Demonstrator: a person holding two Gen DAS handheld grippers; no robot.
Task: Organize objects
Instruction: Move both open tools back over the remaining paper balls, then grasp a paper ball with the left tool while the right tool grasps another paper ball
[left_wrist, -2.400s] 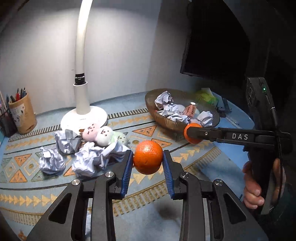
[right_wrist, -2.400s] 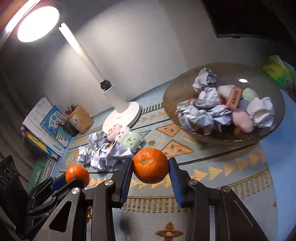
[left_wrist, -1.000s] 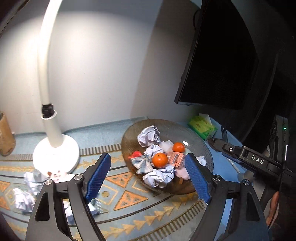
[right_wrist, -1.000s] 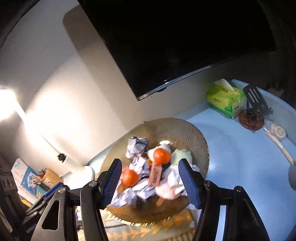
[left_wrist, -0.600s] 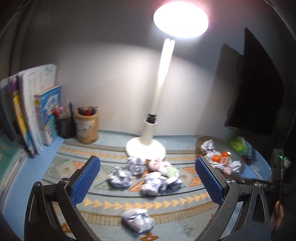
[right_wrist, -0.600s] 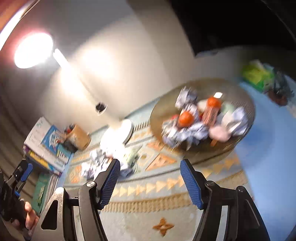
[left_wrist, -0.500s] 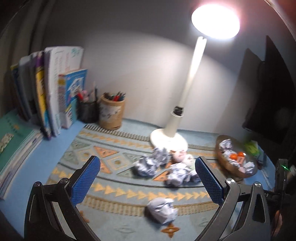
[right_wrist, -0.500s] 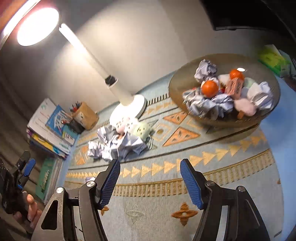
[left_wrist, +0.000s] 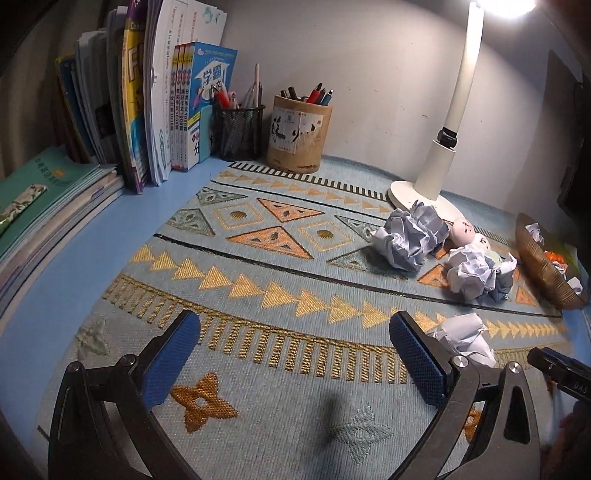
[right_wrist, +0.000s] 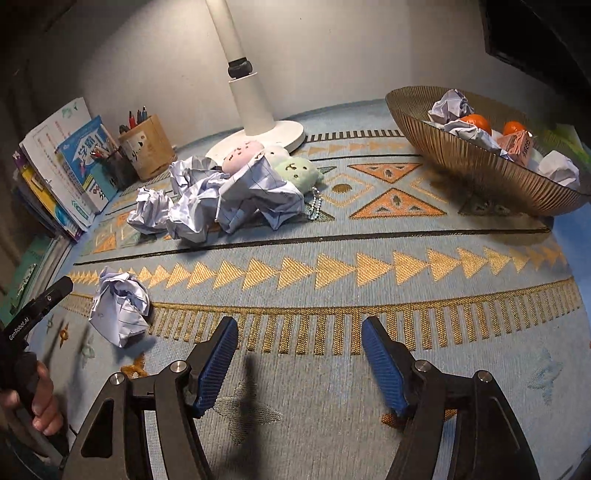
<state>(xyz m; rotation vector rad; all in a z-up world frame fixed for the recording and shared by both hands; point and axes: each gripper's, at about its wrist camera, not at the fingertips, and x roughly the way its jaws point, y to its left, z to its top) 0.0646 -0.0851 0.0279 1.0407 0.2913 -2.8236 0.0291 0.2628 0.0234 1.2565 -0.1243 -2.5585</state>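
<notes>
Having dropped both oranges (right_wrist: 476, 123) into the ribbed bowl (right_wrist: 461, 155), left gripper (left_wrist: 295, 354) and right gripper (right_wrist: 299, 358) hover empty, fingers wide, probably next targeting the lone paper ball (right_wrist: 118, 308) left of that bowl.

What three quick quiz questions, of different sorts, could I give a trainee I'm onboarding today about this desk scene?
1. True or false: the left gripper holds an orange.
2. Multiple choice: where are the two oranges? A) on the mat B) in the bowl C) in the pen cup
3. Fill in: the lone paper ball on the mat lies nearest the ____ gripper.

Key: 1. False; both the left and right gripper are open, with nothing between the fingers. 2. B. 3. Left; the ball sits just beyond its right finger in the left wrist view.
</notes>
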